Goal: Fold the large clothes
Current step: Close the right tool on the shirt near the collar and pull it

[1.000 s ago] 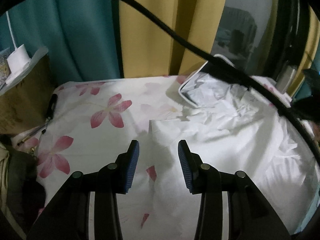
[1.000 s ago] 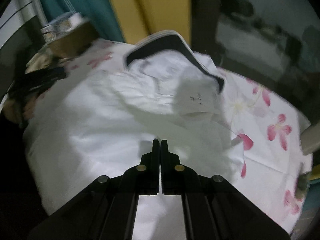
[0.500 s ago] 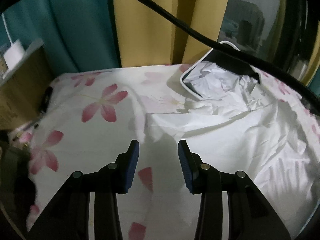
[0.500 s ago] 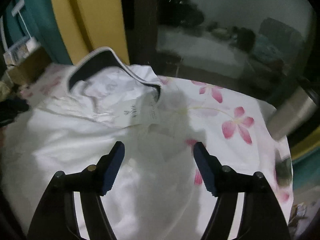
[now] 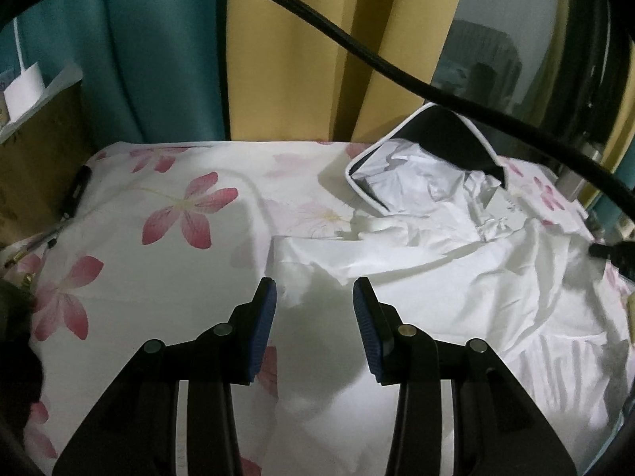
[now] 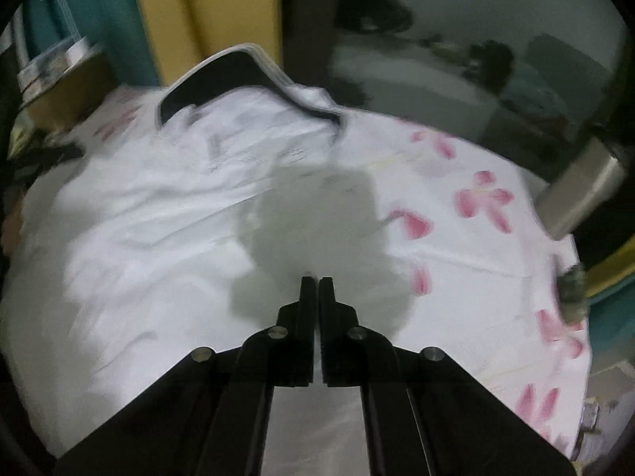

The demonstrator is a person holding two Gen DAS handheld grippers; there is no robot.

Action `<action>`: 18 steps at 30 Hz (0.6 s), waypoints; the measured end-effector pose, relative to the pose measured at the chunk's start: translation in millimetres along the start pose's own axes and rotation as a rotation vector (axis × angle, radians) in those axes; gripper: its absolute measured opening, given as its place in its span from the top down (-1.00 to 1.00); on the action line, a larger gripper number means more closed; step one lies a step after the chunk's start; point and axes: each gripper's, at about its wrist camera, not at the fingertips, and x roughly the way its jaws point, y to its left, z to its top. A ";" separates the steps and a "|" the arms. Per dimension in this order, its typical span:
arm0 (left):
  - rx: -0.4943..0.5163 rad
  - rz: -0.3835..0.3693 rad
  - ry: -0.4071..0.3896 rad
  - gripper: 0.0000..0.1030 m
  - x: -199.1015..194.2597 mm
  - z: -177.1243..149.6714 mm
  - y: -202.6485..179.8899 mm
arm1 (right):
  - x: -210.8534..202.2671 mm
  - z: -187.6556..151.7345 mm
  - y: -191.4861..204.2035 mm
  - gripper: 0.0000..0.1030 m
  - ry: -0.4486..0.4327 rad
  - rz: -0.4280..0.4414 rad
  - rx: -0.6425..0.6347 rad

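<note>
Two grippers hang over a bed covered by a white sheet (image 5: 166, 277) printed with pink flowers. At the far left edge of the left wrist view a cardboard box (image 5: 35, 150) stands beside the bed with a white charger (image 5: 24, 87) on top, and a dark pen-like thing (image 5: 77, 190) lies along the sheet's edge. Behind the bed hang a teal curtain (image 5: 158, 51) and a yellow curtain (image 5: 293, 79). The left gripper (image 5: 313, 305) stands with its blue-padded jaws apart and nothing between them, above the left edge of a crumpled white shirt (image 5: 456, 277). The shirt lies spread across the middle and right of the bed, its dark collar (image 5: 448, 139) with white piping propped up at the far side, near the curtains. A black cable (image 5: 397, 71) crosses the top of this view. Further right, in the blurred right wrist view, the right gripper (image 6: 316, 283) has its jaws pressed together; whether any cloth is pinched between them cannot be told. It sits above the shirt's right side, with flowered sheet to its right and a metal cylinder (image 6: 583, 190) at the bed's far right.
</note>
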 end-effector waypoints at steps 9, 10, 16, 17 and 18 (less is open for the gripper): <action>0.067 0.044 0.059 0.17 11.2 -0.3 -13.0 | 30.5 -1.1 -35.1 0.96 -0.008 -0.021 0.124; 0.078 0.058 0.065 0.17 12.5 -0.3 -15.3 | 28.5 -1.7 -37.4 0.96 -0.008 -0.029 0.123; 0.083 0.049 0.080 0.17 11.3 0.2 -21.0 | 13.9 -7.9 -56.1 0.28 -0.019 -0.150 0.197; 0.079 0.043 0.077 0.17 9.9 0.4 -21.2 | 7.3 -9.1 -56.0 0.11 -0.034 -0.159 0.209; 0.073 0.030 0.073 0.17 7.9 0.5 -21.1 | 0.1 -10.0 -54.5 0.07 -0.049 -0.166 0.221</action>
